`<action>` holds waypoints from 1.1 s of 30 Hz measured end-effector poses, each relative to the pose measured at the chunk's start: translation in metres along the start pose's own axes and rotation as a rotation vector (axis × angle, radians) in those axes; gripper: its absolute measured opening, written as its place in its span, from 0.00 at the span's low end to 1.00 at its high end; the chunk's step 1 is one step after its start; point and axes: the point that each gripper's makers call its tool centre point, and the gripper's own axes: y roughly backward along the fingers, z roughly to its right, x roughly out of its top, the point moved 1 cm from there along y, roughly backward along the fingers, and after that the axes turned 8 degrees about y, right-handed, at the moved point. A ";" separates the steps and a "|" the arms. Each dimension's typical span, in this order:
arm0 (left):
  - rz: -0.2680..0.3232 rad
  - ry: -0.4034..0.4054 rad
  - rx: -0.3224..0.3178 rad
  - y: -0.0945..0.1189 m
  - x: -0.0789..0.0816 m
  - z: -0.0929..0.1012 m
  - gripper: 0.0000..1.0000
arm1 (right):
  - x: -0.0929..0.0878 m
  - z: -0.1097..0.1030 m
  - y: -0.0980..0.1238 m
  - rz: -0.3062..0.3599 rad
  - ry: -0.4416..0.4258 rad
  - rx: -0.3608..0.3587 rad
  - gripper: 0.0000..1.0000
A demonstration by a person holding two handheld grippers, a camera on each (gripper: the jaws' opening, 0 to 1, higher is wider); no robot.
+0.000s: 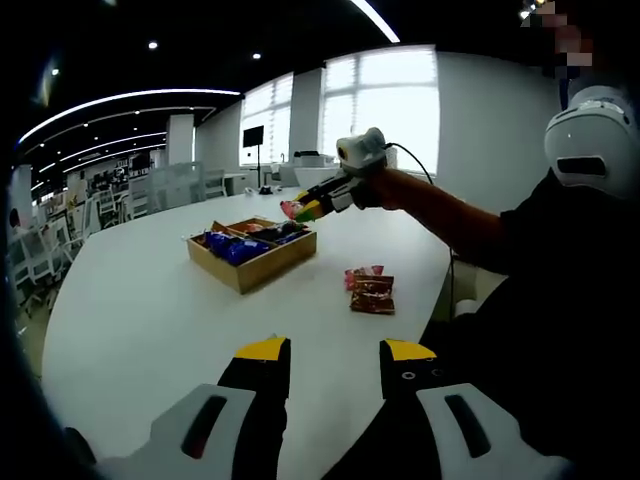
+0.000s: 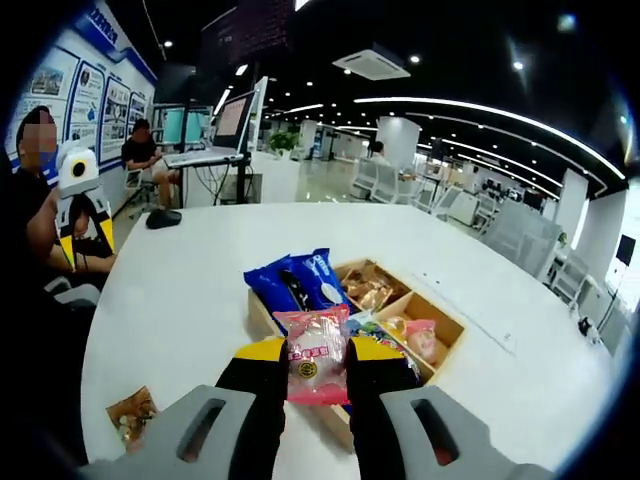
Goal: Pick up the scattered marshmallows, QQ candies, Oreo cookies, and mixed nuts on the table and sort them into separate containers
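My right gripper [image 2: 317, 352] is shut on a pink see-through sweet packet [image 2: 316, 372], held just above the near edge of a wooden divided tray [image 2: 447, 325]. Blue cookie packets [image 2: 300, 282] fill its left compartment, brownish nut packets [image 2: 369, 287] the far one, and a pink packet [image 2: 421, 341] lies in the right one. In the left gripper view the right gripper [image 1: 312, 207] hovers with the pink packet [image 1: 291, 209] over the tray [image 1: 262, 268]. My left gripper [image 1: 337, 352] stands open and empty above the table. A red packet [image 1: 363, 273] and a brown packet [image 1: 373, 297] lie ahead of it.
The round white table [image 1: 140, 310] has free room to the left of the tray. A brown packet [image 2: 131, 411] lies near the table's edge. A dark mouse-like object [image 2: 160, 218] sits at the far side. People sit by monitors [image 2: 232, 116] behind.
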 end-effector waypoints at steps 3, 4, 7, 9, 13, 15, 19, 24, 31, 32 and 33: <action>-0.002 0.000 -0.002 0.000 -0.001 0.001 0.41 | -0.002 0.019 -0.004 -0.010 -0.004 -0.016 0.19; -0.002 0.000 -0.001 0.000 -0.001 0.001 0.41 | -0.002 0.024 -0.005 -0.015 -0.002 -0.020 0.19; 0.000 0.003 -0.001 0.000 -0.001 0.001 0.41 | 0.000 0.028 -0.005 -0.020 0.000 -0.033 0.19; 0.000 0.004 -0.002 0.000 -0.002 0.001 0.41 | 0.003 0.030 -0.006 -0.024 0.001 -0.039 0.19; 0.004 0.010 0.003 0.000 -0.003 0.001 0.41 | 0.009 0.033 -0.008 -0.027 0.016 -0.050 0.19; 0.005 0.012 0.005 0.000 -0.003 0.000 0.41 | 0.012 0.035 -0.008 -0.027 0.016 -0.054 0.19; 0.008 0.013 0.003 0.002 -0.004 0.001 0.41 | 0.016 0.043 -0.011 -0.022 0.002 -0.068 0.19; 0.009 0.011 -0.001 0.003 -0.004 0.004 0.41 | 0.015 0.051 -0.020 -0.035 -0.012 -0.073 0.19; 0.017 0.008 -0.003 0.004 -0.004 0.006 0.41 | 0.011 0.062 -0.027 -0.071 -0.027 -0.079 0.19; 0.016 0.007 -0.004 0.003 -0.004 0.006 0.41 | 0.011 0.065 -0.028 -0.077 -0.028 -0.081 0.19; 0.016 0.007 -0.005 0.003 -0.004 0.006 0.41 | 0.010 0.067 -0.029 -0.083 -0.029 -0.083 0.19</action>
